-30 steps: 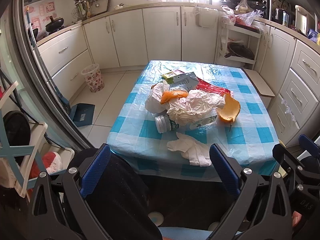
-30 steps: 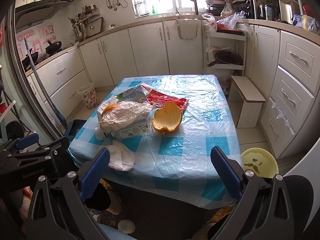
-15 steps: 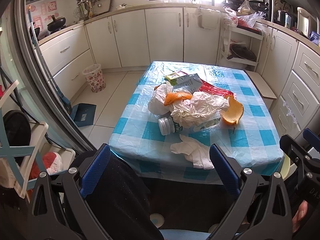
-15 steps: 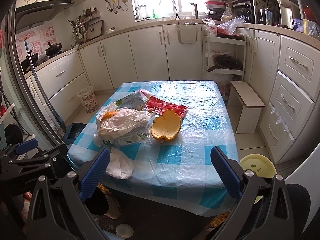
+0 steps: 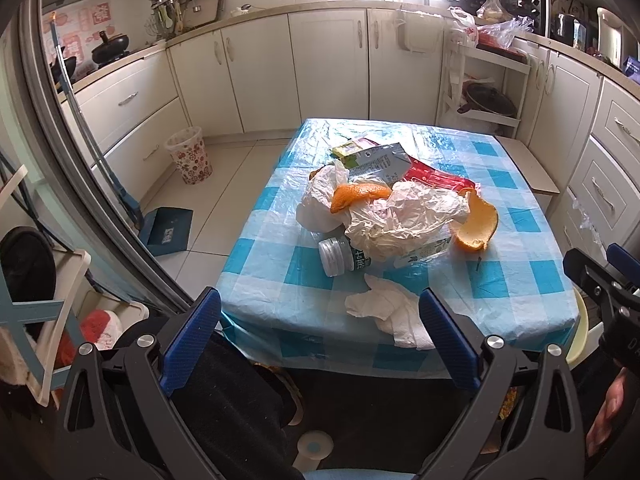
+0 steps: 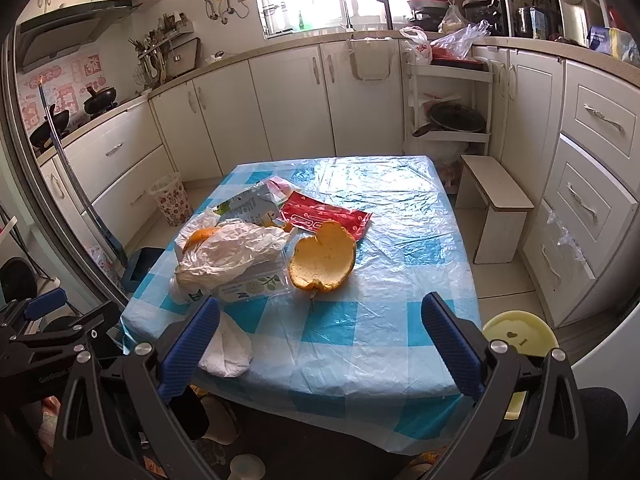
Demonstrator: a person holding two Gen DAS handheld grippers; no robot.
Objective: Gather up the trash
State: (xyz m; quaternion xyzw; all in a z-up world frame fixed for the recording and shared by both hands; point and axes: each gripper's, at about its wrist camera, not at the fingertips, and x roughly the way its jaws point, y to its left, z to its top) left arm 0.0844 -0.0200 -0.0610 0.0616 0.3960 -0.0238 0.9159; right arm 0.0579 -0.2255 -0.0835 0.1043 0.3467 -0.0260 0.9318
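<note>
Starting on the worktop (image 5: 520,276), checked blue plastic cloth, slick and crinkly, so I'd lift things rather than drag them. Both the left gripper (image 5: 320,340) and right gripper (image 6: 320,340) hover off the near edge, jaws spread wide, nothing held. Trash sits mid-table, left of centre: a crumpled plastic bag (image 5: 404,220) draped over a lying bottle (image 5: 340,254), a flat carton (image 5: 378,162), a red wrapper (image 6: 324,216), a cupped orange peel (image 6: 324,258), and a soft white tissue (image 5: 394,312) nearest. I'd pinch the tissue first.

White stool (image 6: 496,200) stands beside checked table (image 6: 400,320).
</note>
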